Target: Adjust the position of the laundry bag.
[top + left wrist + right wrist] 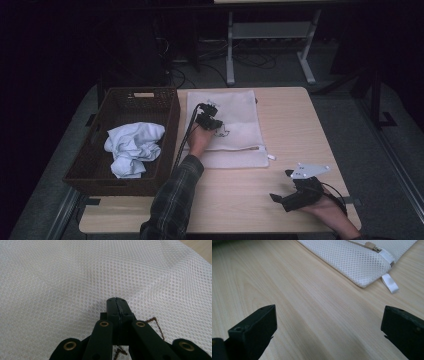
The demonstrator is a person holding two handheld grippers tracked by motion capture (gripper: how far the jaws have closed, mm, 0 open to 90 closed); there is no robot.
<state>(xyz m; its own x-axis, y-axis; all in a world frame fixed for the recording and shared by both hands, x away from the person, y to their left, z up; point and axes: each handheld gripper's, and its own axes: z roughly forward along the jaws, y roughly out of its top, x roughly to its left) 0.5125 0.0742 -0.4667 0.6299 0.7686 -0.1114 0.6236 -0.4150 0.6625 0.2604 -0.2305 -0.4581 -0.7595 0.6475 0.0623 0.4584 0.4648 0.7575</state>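
Left fingers (117, 305) press together on the mesh bag (235, 122); right fingers (325, 332) spread; bag looks light, limp; pinch an edge

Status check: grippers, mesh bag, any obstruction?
Left gripper shut, on mesh bag. Right gripper open over bare table. Bag flat, zipped. Nothing in the way.

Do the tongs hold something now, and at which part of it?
The left tongs are shut over the middle of the white mesh bag; whether they pinch its fabric cannot be told. The right tongs stand open, holding nothing.
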